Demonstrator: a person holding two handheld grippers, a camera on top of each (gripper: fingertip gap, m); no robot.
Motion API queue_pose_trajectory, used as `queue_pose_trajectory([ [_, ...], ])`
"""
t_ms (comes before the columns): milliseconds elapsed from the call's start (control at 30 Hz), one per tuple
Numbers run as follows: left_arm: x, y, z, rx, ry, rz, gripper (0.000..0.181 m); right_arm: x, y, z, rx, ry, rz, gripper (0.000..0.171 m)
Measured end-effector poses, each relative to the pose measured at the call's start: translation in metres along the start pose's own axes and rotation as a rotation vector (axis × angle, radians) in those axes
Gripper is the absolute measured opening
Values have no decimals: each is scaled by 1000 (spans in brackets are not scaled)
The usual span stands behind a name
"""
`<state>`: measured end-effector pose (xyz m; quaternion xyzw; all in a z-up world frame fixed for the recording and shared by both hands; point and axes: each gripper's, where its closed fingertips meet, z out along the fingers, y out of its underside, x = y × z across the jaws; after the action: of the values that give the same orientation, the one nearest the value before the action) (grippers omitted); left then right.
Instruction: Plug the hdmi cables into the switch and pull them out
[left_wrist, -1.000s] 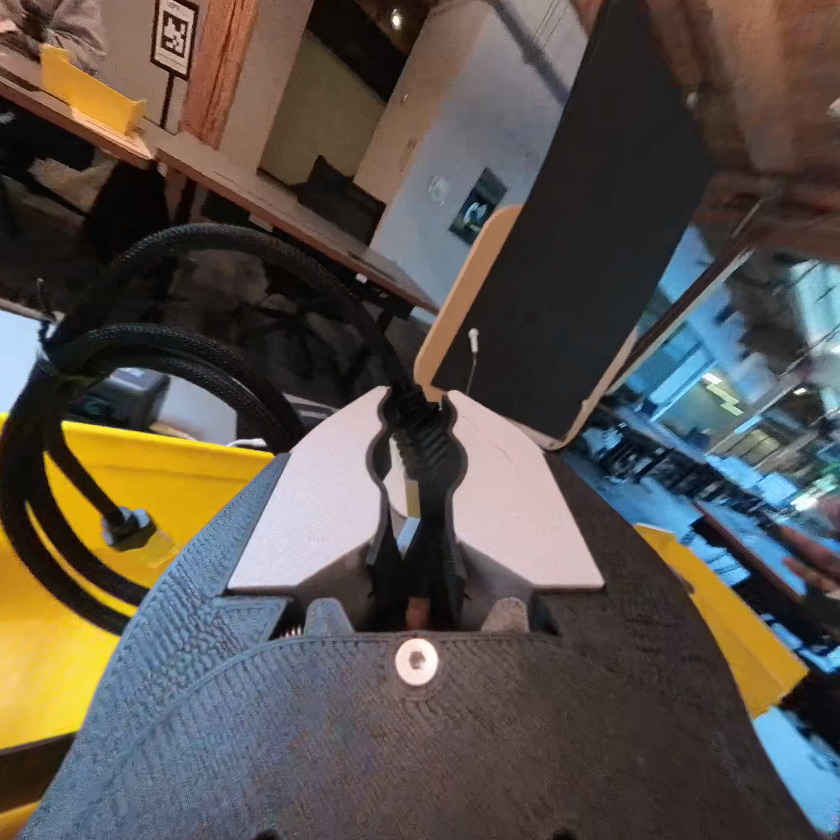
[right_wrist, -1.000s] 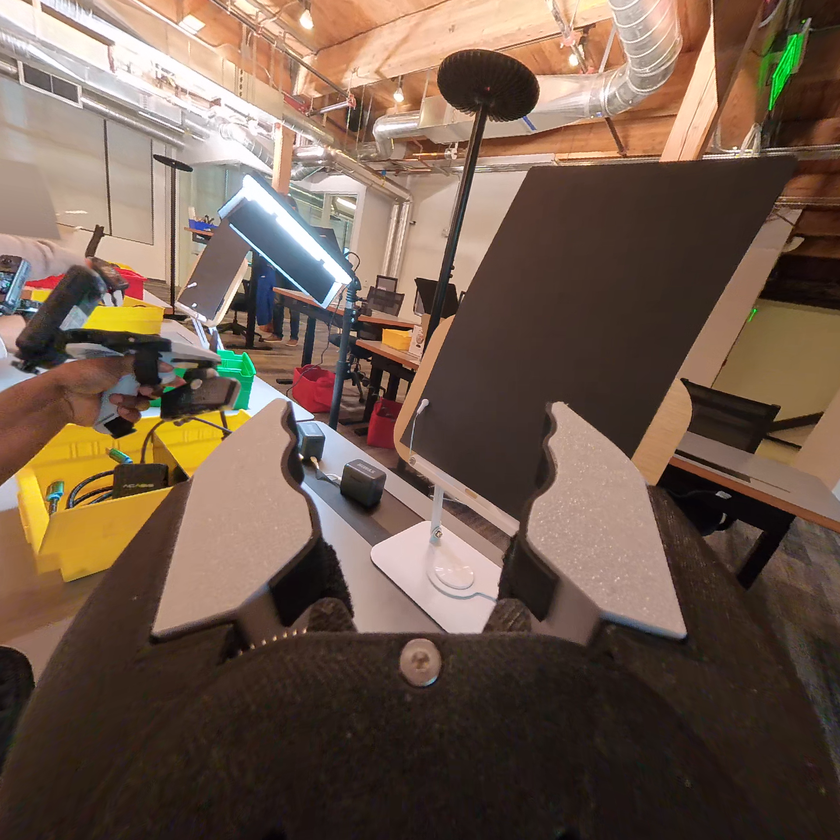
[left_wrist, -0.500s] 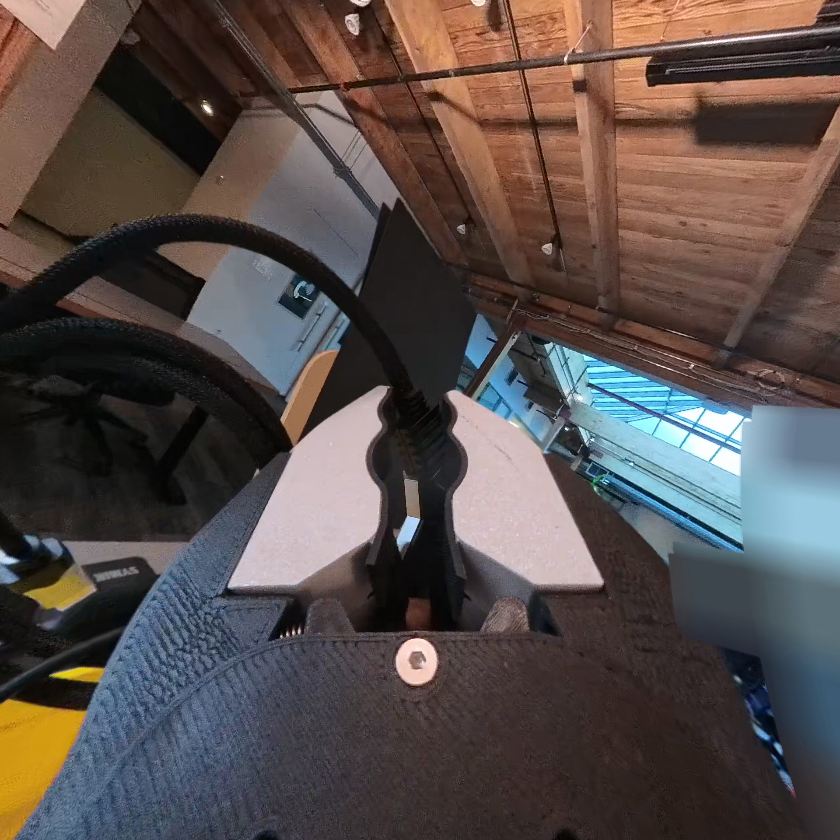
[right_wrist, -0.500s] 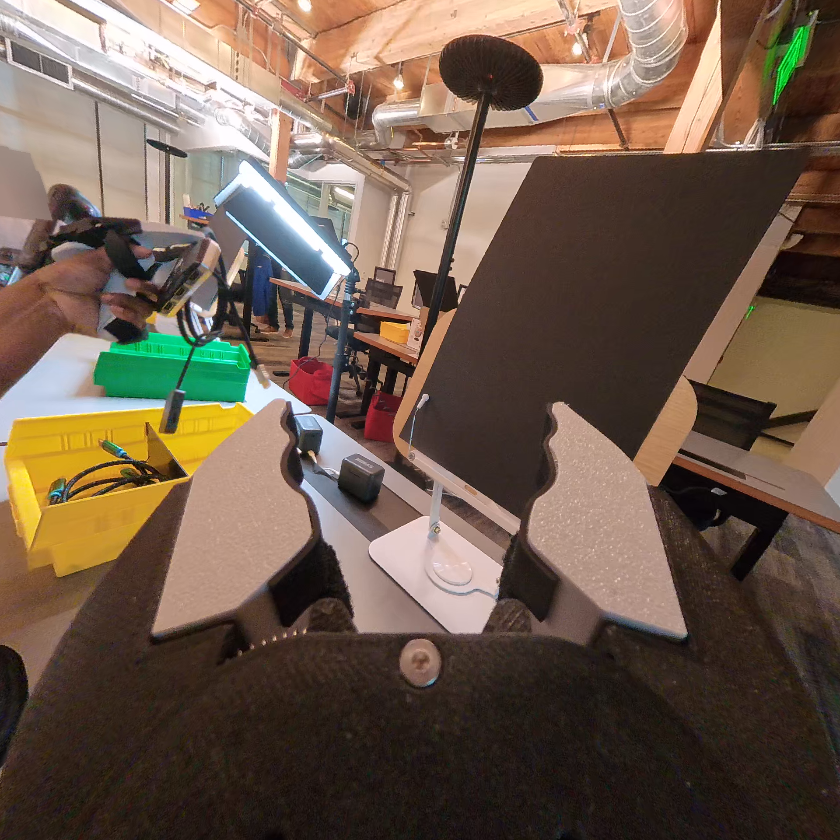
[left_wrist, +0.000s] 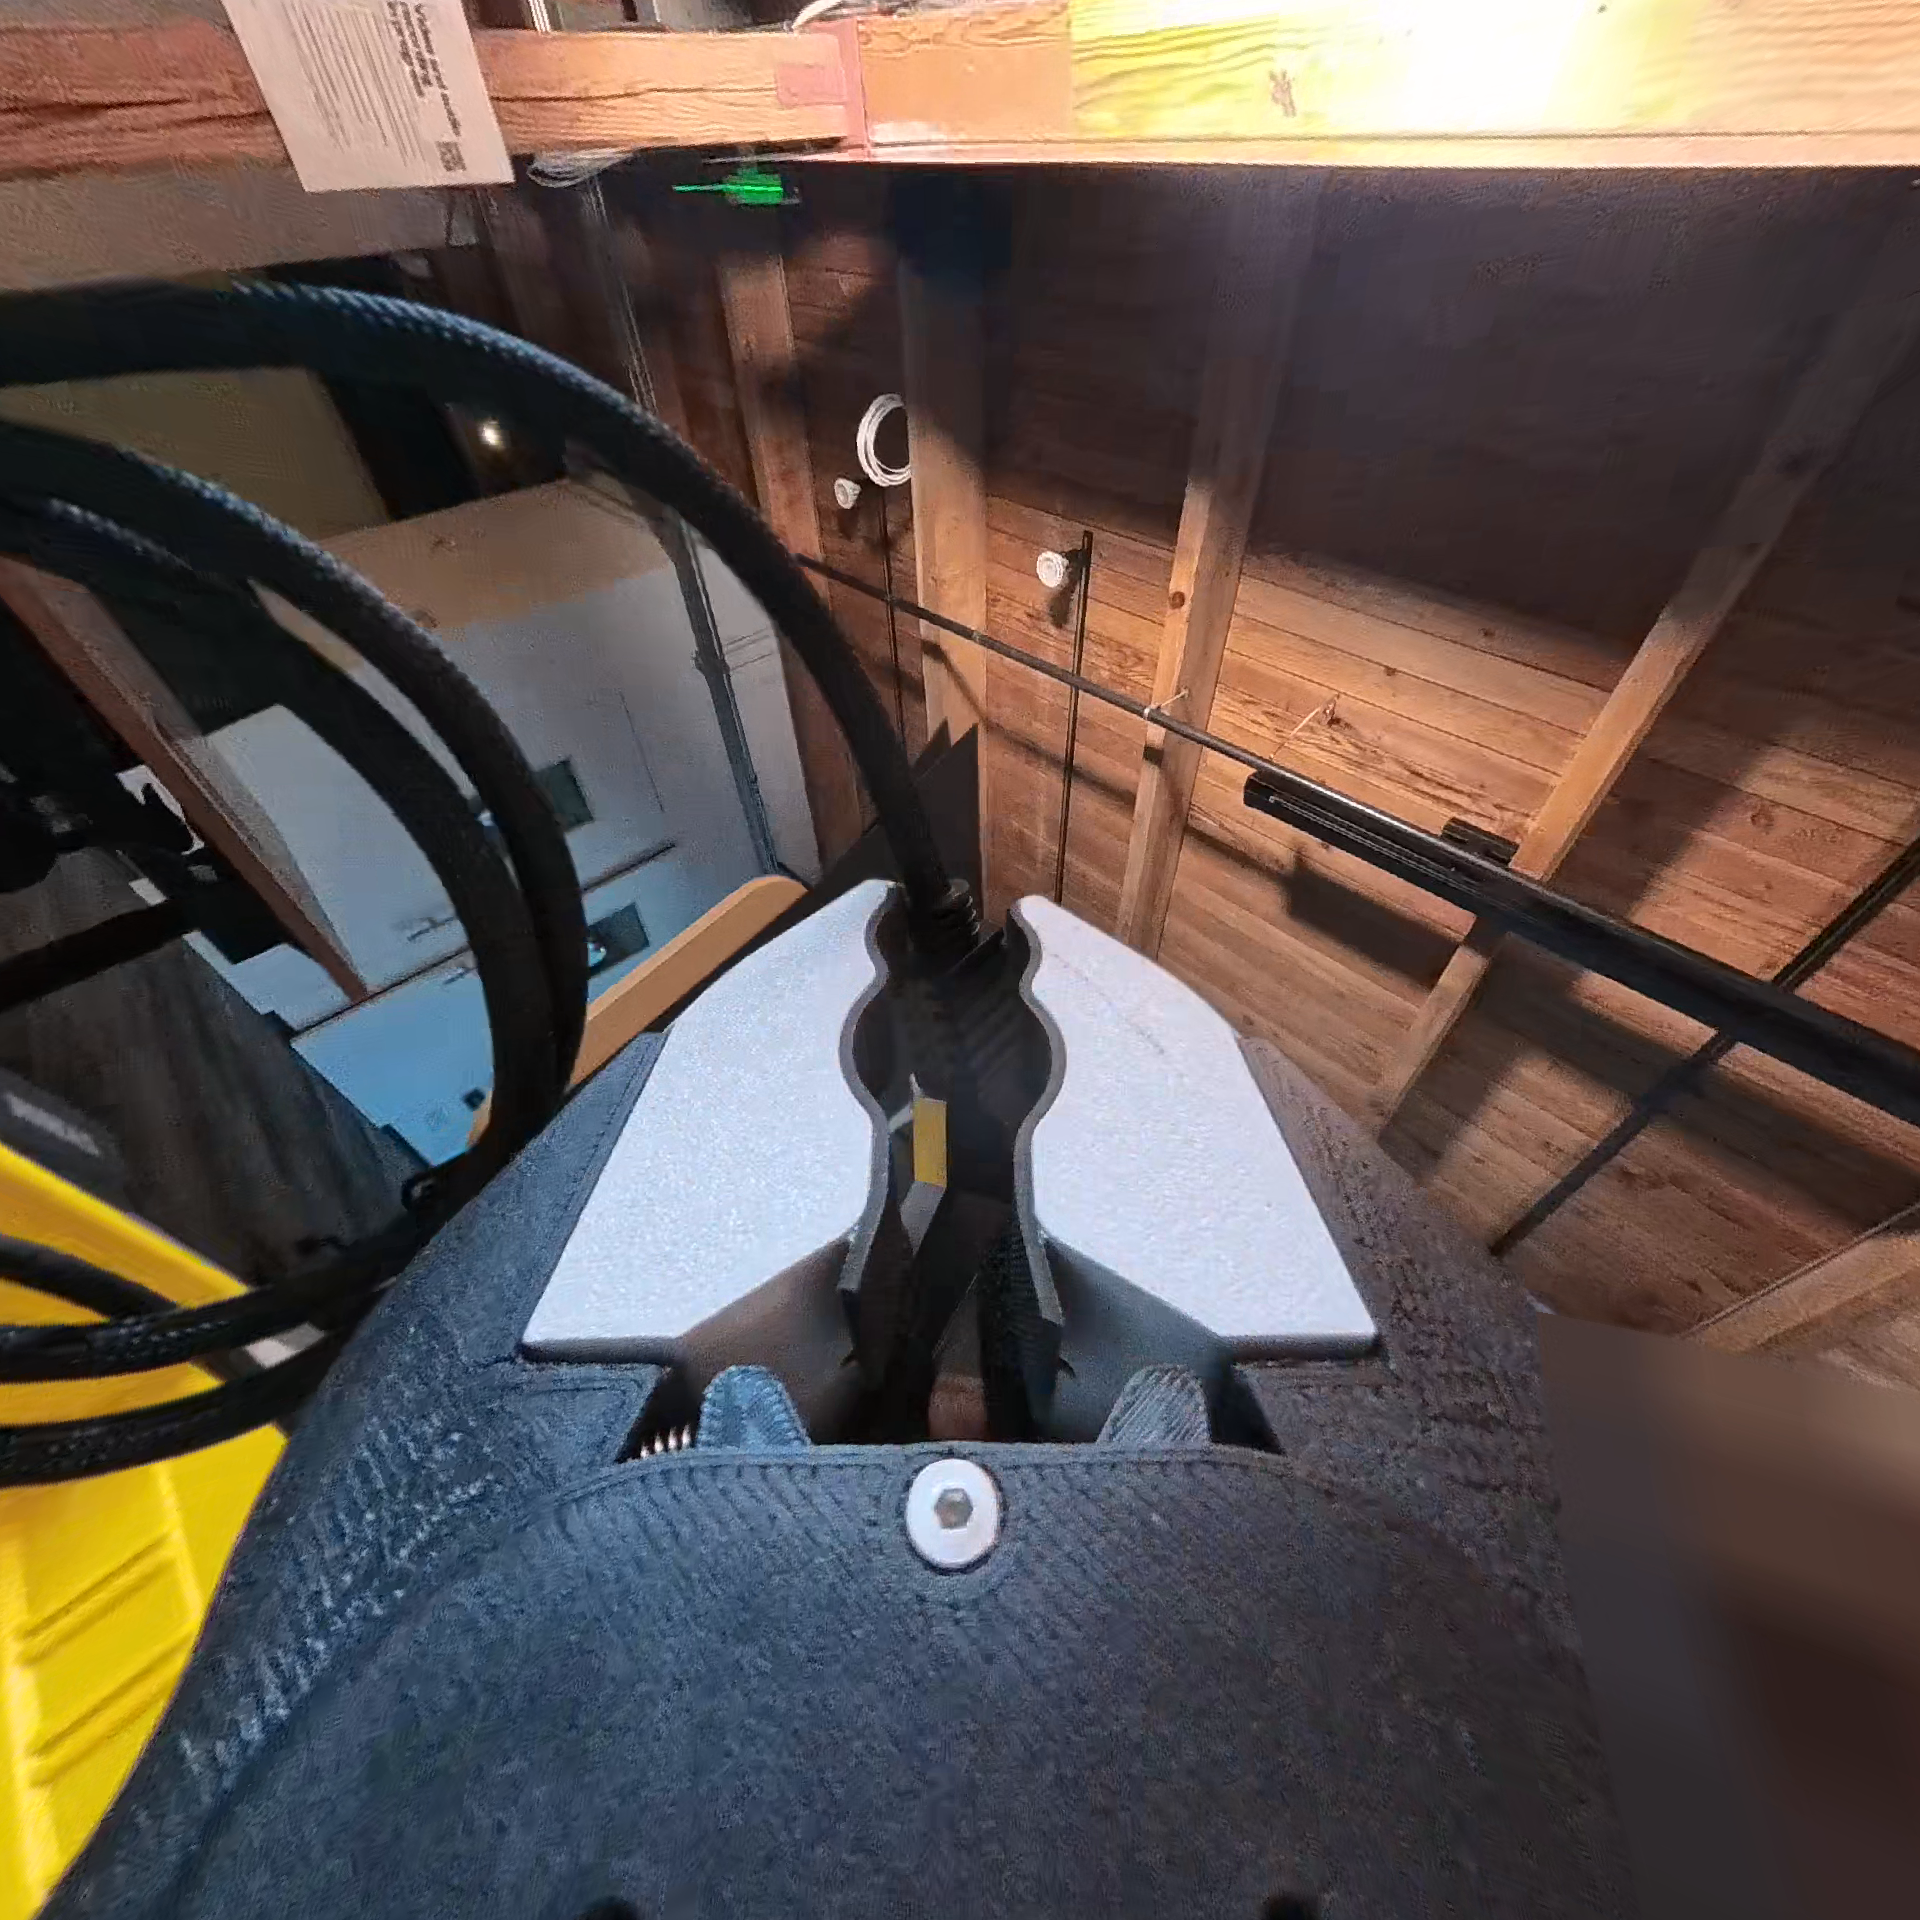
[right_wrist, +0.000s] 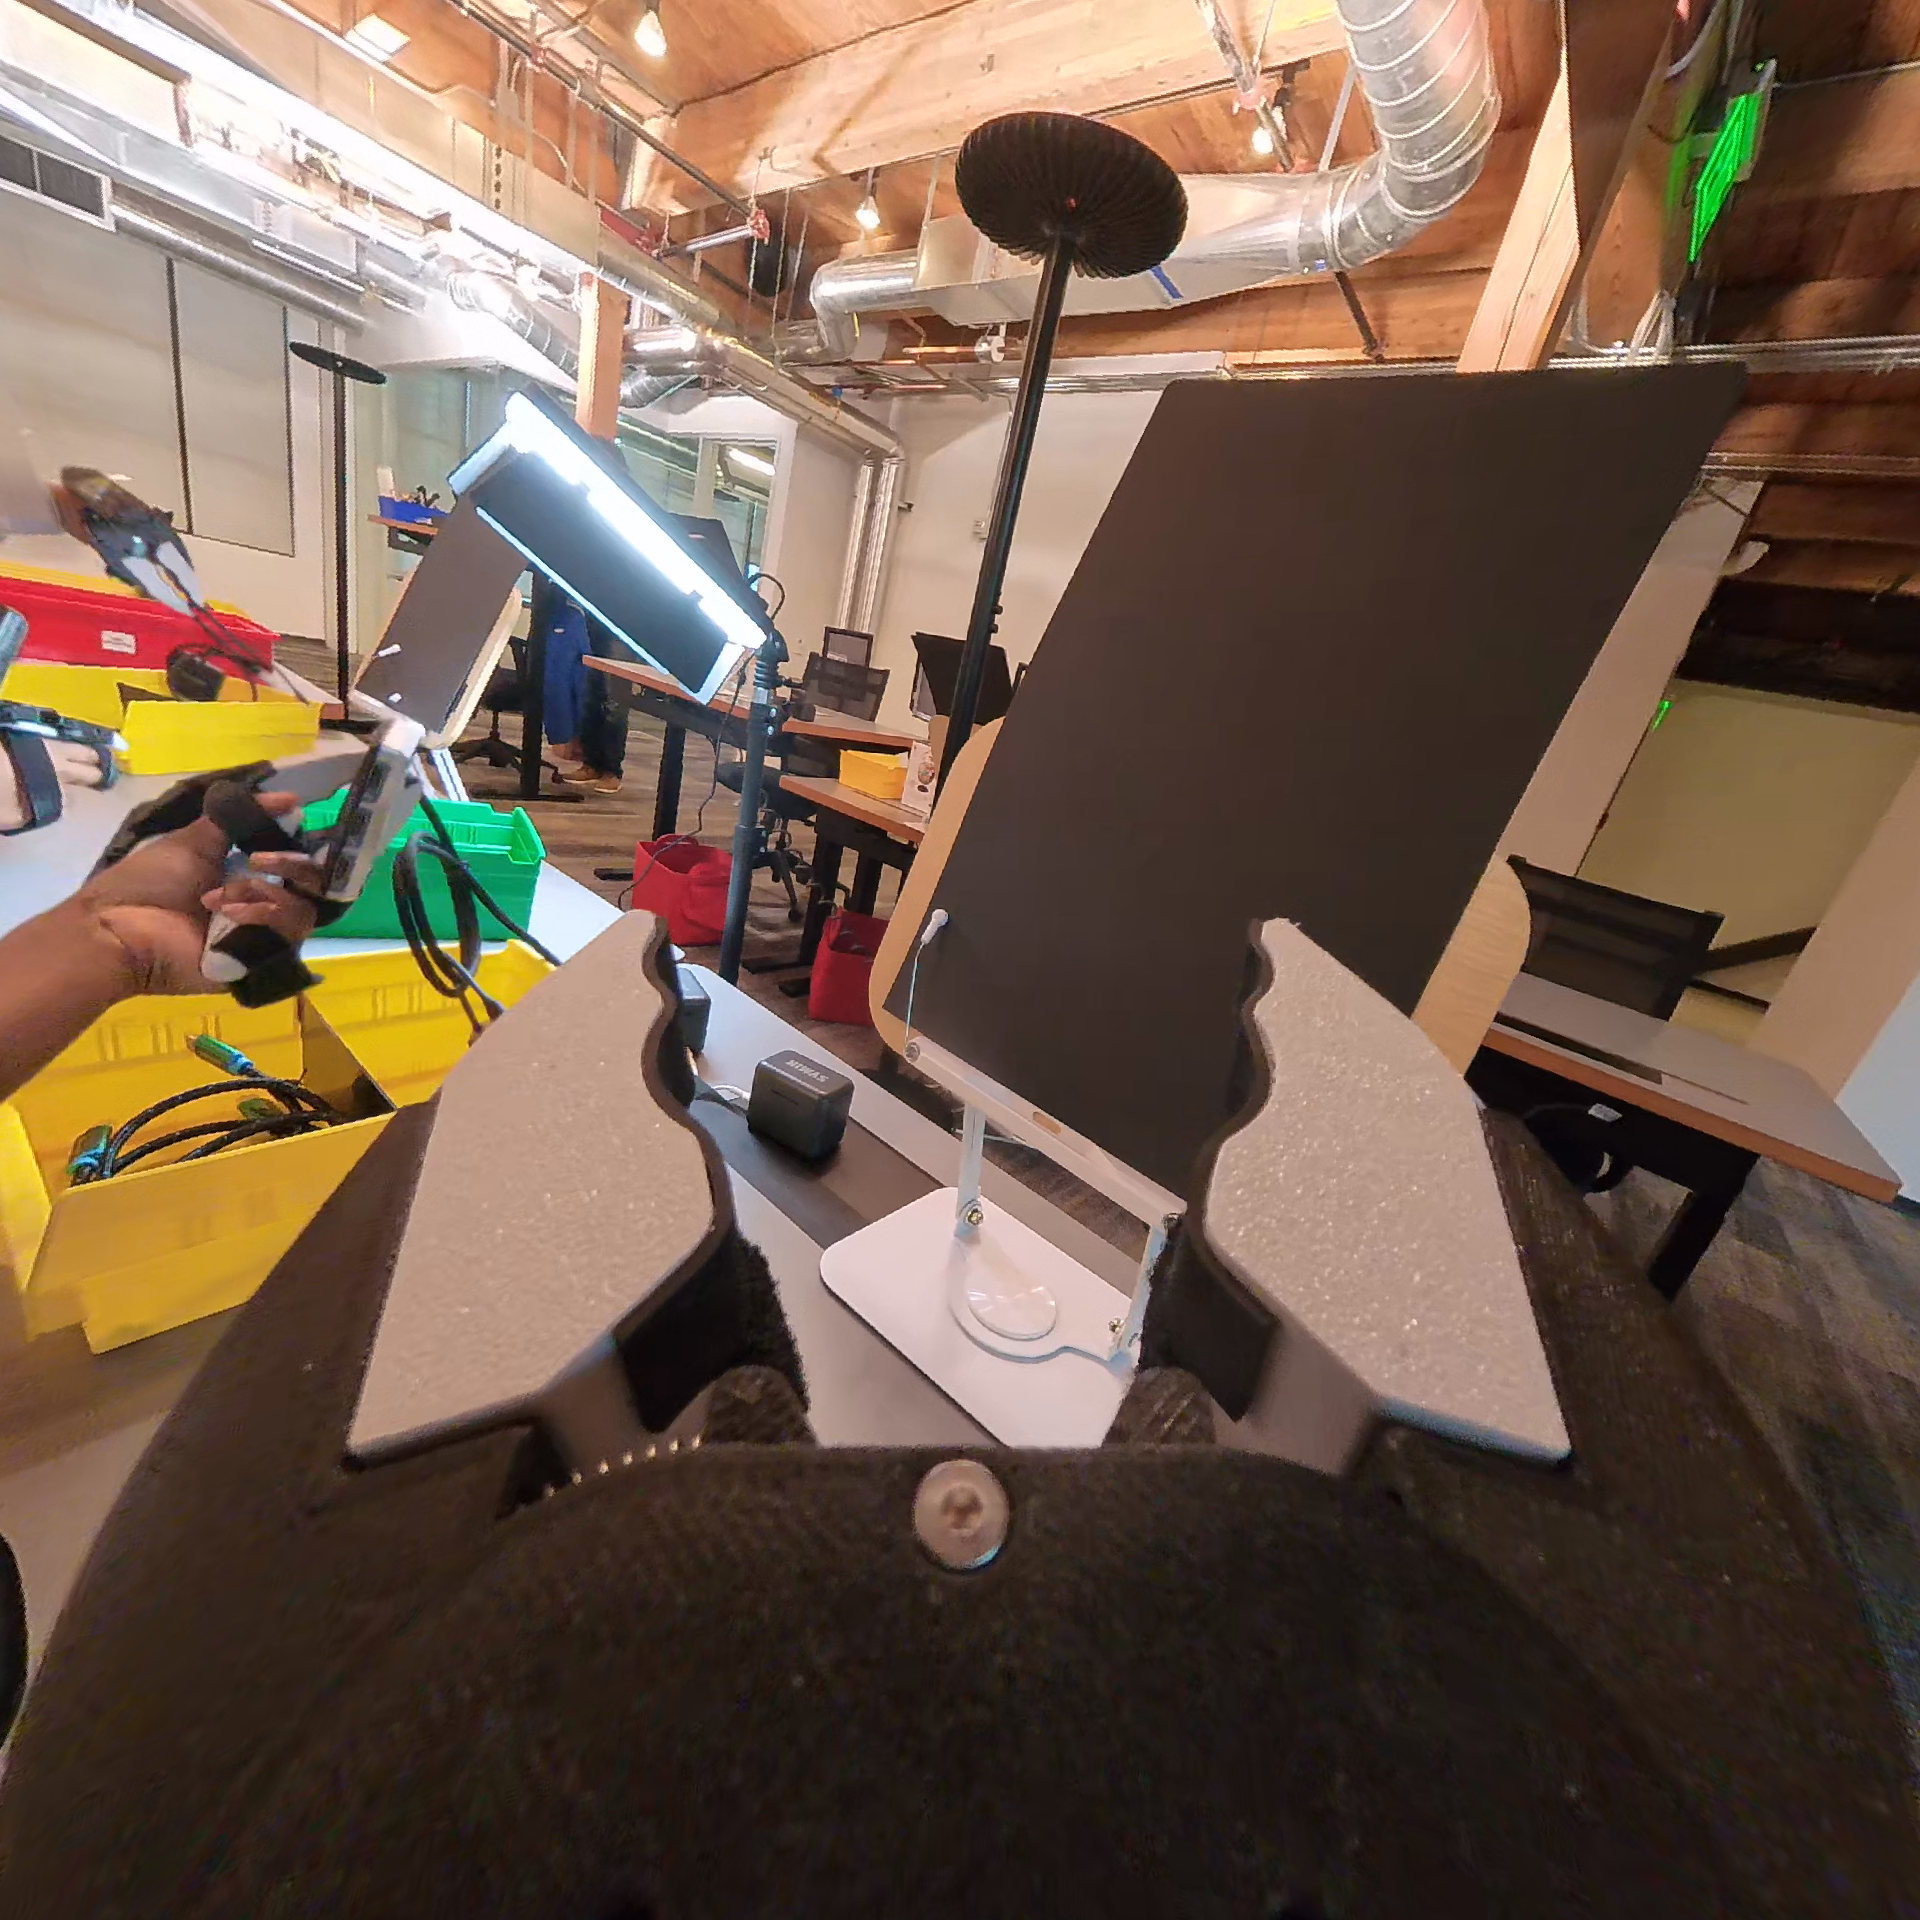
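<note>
Left gripper (left_wrist: 948, 935) clamps a braided cable (left_wrist: 457, 831); right gripper (right_wrist: 951, 997) gapes; yellow bin (right_wrist: 197, 1236) (cables (right_wrist: 208, 1117) inside).

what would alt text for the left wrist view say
The left tool is shut on the plug end of a black braided hdmi cable, which loops off to the left above a yellow bin. Behind it is a wooden plank ceiling.

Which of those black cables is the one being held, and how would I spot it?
Start at the yellow bin on the left of the table; the hand above it holds the left gripper. The braided black cable is pinched by its plug between the fingers and hangs in loops in the air, unlike the cables with green ends lying inside the bin.
</note>
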<state>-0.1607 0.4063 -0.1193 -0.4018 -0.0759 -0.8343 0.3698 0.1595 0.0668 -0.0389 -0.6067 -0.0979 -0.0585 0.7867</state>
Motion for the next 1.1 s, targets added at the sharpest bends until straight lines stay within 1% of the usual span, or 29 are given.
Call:
queue_pose_trajectory([
  [100, -5, 2, -8, 21, 4, -22, 19, -1, 2, 1, -8, -1, -7, 103],
  [167, -4, 15, -5, -27, 14, -20, 19, -2, 1, 2, -7, -4, -8, 103],
  [233, 2, 41, 1, -150, 40, -19, 19, -3, 1, 2, -8, -7, -7, 103],
  [300, 18, 65, 6, -278, 121, 8, 18, -4, 2, 3, -13, -9, -10, 103],
  [333, 24, 73, 8, -326, 128, 49, 18, -4, 3, 3, -16, -9, -12, 103],
  [400, 28, 82, 12, -408, 95, 210, 18, -4, 2, 2, -15, -8, -15, 103],
  [433, 35, 86, 15, -440, 111, 257, 18, -3, 1, 1, -11, -6, -15, 103],
  [467, 48, 87, 17, -459, 176, 258, 18, -2, 0, 1, -7, -3, -14, 103],
  [533, 79, 84, 18, -454, 357, 244, 18, 0, 0, 0, 0, 1, -7, 102],
  [567, 81, 76, 19, -430, 373, 252, 18, 0, 0, 0, -1, 2, -3, 102],
  [633, 56, 51, 27, -342, 230, 262, 18, 0, 1, 0, -9, -1, -6, 102],
  [667, 48, 41, 27, -308, 203, 226, 17, -1, 0, -1, -9, -1, -13, 103],
  [733, 64, 35, 23, -250, 319, 126, 18, -2, -3, -2, 0, 2, -24, 102],
  [767, 73, 38, 22, -243, 358, 131, 18, -2, -4, -3, 5, 3, -24, 102],
  [833, 79, 45, 25, -255, 360, 182, 18, -1, -4, -2, 4, 4, -20, 102],
  [967, 89, 47, 37, -292, 389, 189, 17, -2, 0, -1, -12, 1, -27, 102],
  [1033, 98, 56, 41, -388, 442, 222, 17, -3, -1, -1, -7, -2, -26, 102],
  [1067, 95, 59, 45, -447, 425, 238, 17, -3, -2, -1, -6, -5, -24, 102],
  [1100, 89, 58, 50, -464, 374, 255, 17, -4, -1, -1, -7, -7, -24, 102],
])
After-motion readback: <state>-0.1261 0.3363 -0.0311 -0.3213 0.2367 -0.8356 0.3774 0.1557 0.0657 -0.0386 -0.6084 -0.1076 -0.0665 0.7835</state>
